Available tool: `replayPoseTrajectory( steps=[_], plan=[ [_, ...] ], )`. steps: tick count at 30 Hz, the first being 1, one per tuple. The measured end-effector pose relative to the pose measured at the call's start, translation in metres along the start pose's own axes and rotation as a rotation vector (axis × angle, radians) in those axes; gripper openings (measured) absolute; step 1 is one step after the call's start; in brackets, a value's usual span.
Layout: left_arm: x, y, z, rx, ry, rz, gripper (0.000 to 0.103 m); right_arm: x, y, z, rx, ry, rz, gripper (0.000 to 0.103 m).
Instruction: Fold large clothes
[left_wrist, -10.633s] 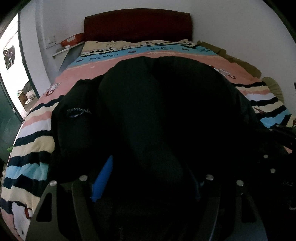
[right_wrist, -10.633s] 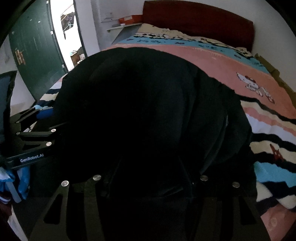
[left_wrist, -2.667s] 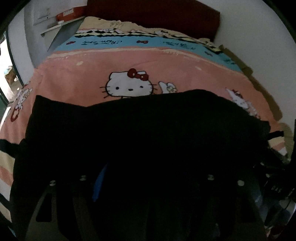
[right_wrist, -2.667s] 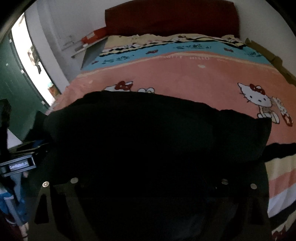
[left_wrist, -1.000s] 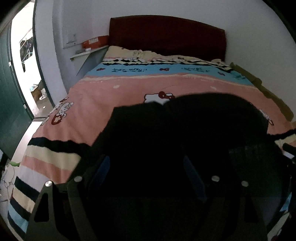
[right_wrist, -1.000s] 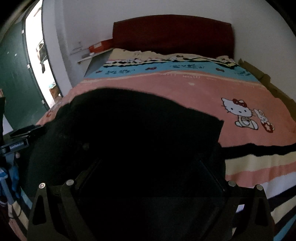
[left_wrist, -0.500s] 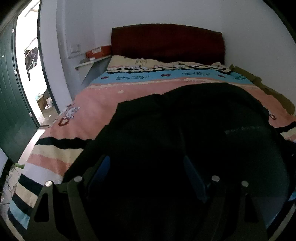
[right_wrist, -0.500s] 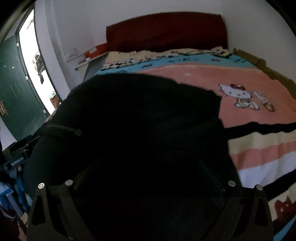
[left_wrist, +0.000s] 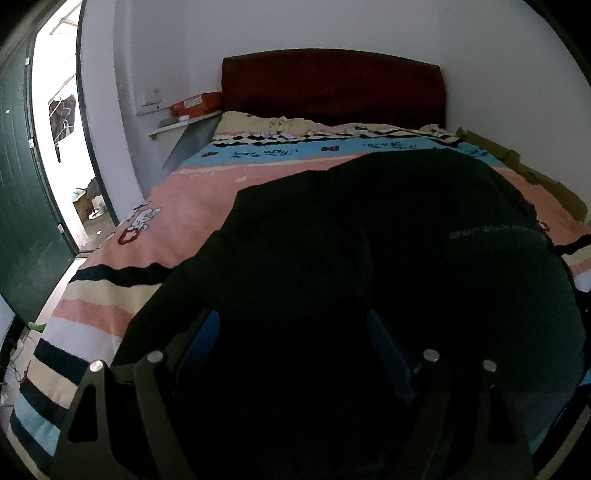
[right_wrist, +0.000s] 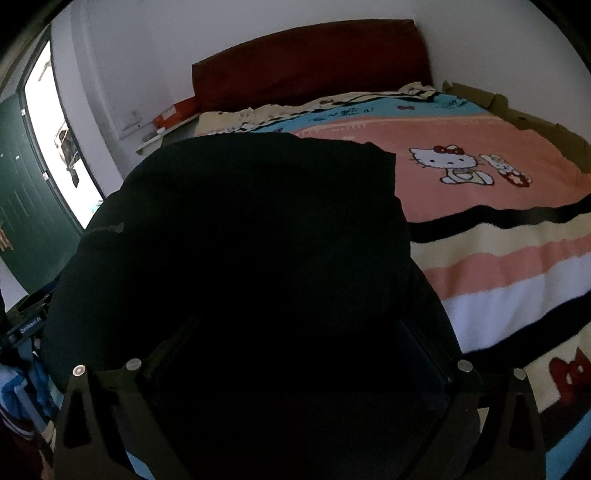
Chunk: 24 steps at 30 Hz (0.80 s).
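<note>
One black garment (left_wrist: 369, 258) lies on the bed (left_wrist: 192, 206), bunched into a thick, rounded heap whose bulk fills the near and middle of both wrist views. Seen from the left wrist, its mass runs away from the camera toward the headboard (left_wrist: 332, 85), and its far edge reaches almost to the blue band of the blanket; from the right wrist it reads as a broad dark mound (right_wrist: 258, 221) with a squared far corner. The cloth is matt, deep black and so dark that folds, seams and any sleeves are hard to tell; a short pale line of print or stitching shows on its right side in the left view.

The left tongs (left_wrist: 295, 339) stand wide, two blue fingers (left_wrist: 201, 338) set well apart with the black cloth lying between and over them; the pads do not visibly press on it. The right tongs (right_wrist: 295, 350) are buried in the same dark cloth, and whether they are spread or clamped I cannot tell.

The bed carries one striped blanket (right_wrist: 498, 258) in pink, cream, white, black and blue, with cartoon cat figures. One orange box (left_wrist: 195, 105) sits on a small shelf (left_wrist: 181, 125) beside the headboard. A green door (left_wrist: 22, 206) stands open at the left.
</note>
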<state>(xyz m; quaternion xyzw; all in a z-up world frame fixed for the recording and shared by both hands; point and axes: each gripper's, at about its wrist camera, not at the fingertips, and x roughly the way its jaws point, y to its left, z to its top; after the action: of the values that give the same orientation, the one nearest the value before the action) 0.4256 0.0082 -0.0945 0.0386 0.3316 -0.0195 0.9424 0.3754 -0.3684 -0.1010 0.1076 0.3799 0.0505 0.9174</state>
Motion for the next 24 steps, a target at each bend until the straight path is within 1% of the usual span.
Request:
replayPoseTrajectory(
  steps=[5,11,20,24],
  plan=[
    [0.001,0.0,-0.004,-0.008,-0.004,-0.005,0.082,0.004,-0.005,-0.002,0.005,-0.001,0.012,0.102],
    [-0.002,0.001,-0.006,-0.005,0.011,-0.005,0.082,0.004,-0.009,-0.002,0.006,0.01,0.007,0.102],
    [-0.018,0.005,-0.011,0.009,0.05,0.0,0.082,-0.015,-0.017,-0.013,0.002,0.049,-0.048,0.102],
    [-0.032,0.004,-0.017,0.052,0.065,0.029,0.082,-0.026,-0.025,-0.021,0.003,0.084,-0.097,0.102]
  ],
)
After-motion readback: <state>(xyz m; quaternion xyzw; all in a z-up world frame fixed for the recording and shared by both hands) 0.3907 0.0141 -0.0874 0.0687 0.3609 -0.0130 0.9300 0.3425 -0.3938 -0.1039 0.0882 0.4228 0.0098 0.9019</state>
